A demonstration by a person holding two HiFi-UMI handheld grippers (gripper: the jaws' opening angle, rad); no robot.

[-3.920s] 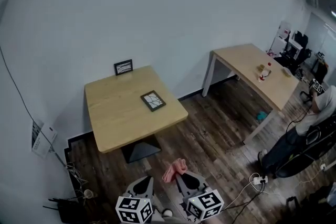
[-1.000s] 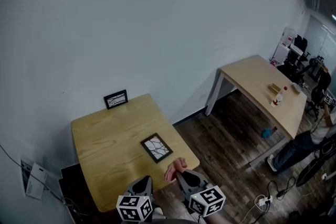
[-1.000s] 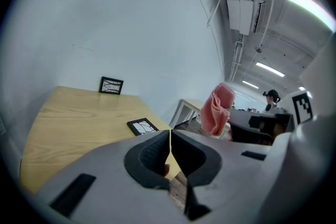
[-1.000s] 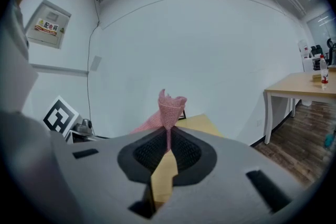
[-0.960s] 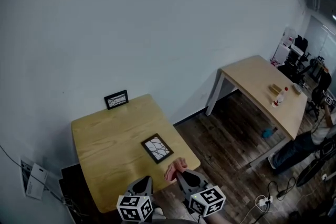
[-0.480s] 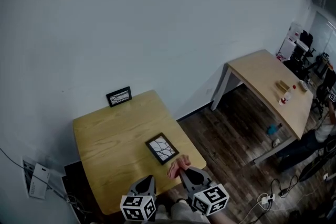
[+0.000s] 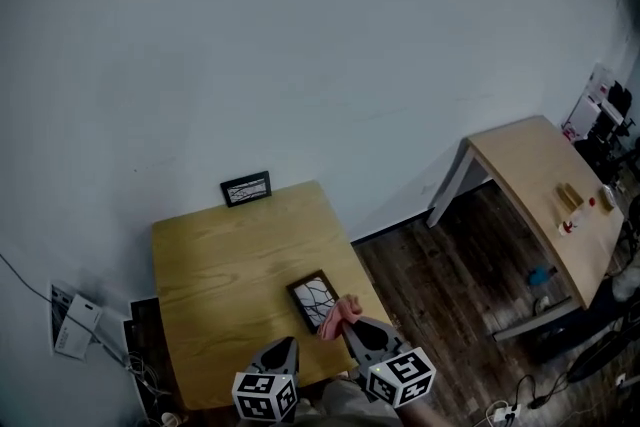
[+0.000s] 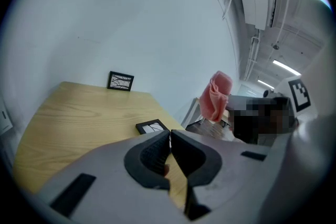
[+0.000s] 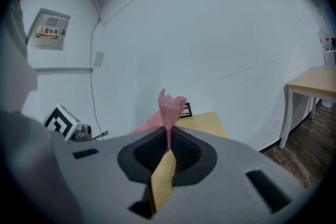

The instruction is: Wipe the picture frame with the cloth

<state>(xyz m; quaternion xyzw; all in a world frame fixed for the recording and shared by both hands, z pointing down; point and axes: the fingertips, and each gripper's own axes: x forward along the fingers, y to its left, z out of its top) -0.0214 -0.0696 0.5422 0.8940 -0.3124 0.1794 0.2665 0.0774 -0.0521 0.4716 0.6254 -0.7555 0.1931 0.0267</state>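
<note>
Both grippers are seen at the bottom edge of the head view, marker cubes toward the camera. The left gripper (image 7: 284,345) is held with its jaws pressed together, and nothing is caught between them. The right gripper (image 7: 352,325) is clamped on the pink cloth (image 7: 338,314), a bunch of which sticks up out of the closed jaws in the right gripper view. The picture frame (image 7: 313,298) is found lying flat near the lower right corner of the light wooden table (image 7: 215,260), just above the right gripper in the head view. Its lower right corner is covered there by the cloth, and contact cannot be judged. In the left gripper view the cloth is seen raised at the right, with the frame beyond the jaw tips. A second frame (image 7: 246,189) is stood upright at the table's far edge against the pale wall (image 7: 300,45); in the right gripper view it is half hidden behind the cloth. At the right of the head view a second table (image 7: 535,180) is seen, with small items too small to name. A teal object (image 7: 540,273) lies on the dark plank floor (image 7: 440,280) beside it. Paper sheets (image 7: 75,325) are seen at the lower left.
</note>
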